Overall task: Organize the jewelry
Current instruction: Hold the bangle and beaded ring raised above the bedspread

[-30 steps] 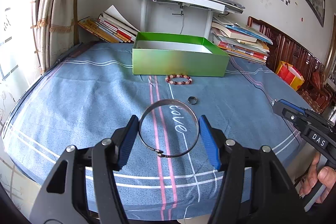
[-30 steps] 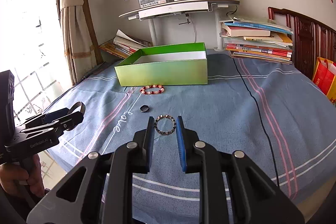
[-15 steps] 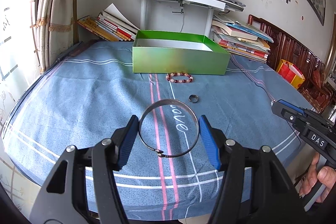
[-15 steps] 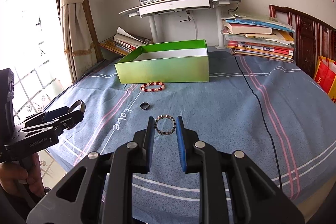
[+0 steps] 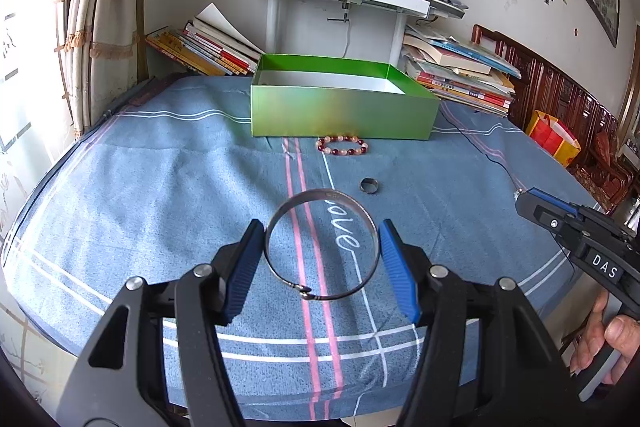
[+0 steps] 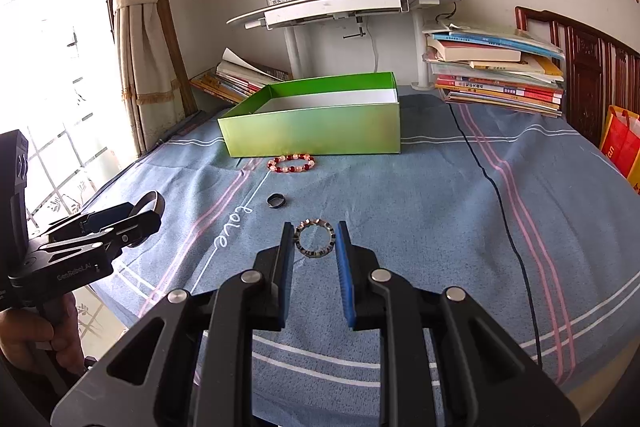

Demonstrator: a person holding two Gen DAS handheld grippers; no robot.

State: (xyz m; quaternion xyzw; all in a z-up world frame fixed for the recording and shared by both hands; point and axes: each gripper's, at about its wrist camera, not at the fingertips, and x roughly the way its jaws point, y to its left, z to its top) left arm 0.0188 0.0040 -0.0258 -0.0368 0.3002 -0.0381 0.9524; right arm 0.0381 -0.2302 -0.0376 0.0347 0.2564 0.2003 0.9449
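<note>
Both grippers hold jewelry above a blue cloth-covered table (image 5: 120,187): the left gripper (image 5: 322,259) clasps a thin metal bangle (image 5: 320,201) between its blue pads (image 5: 244,267), jaws spread to the width of the hoop, while the right gripper (image 6: 314,259) pinches a small dark beaded bracelet (image 6: 314,239) with its jaws drawn narrow. Farther along the table, a dark ring (image 5: 369,185) lies on the cloth beside a pink stripe and the stitched word "love", and a red-and-pale beaded bracelet (image 5: 343,145) rests just in front of an open green box (image 5: 340,117). Stacks of books (image 6: 496,79) flank a white stand behind the box, and a curtain (image 6: 140,7) hangs at the window.
</note>
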